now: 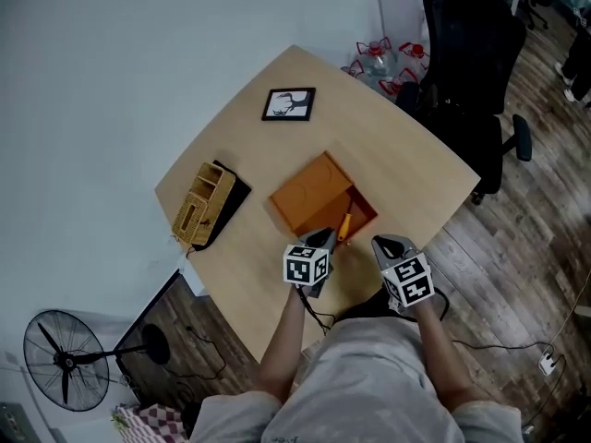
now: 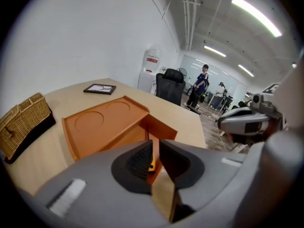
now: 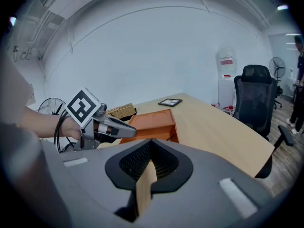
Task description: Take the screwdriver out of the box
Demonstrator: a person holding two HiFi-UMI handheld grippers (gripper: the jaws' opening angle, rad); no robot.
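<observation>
Head view, screwdriver (image 1: 344,226) w/ yellow handle, orange box (image 1: 309,194)

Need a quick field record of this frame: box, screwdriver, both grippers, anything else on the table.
box: orange, on the table, open at the end nearest the person
screwdriver: yellow handle, lying in the box's open part, not gripped
left gripper: jaws slightly apart, at the box's near edge, yellow handle visible through the gap
right gripper: jaws together, empty, close to the box but not touching it
other: wicker basket, picture frame
</observation>
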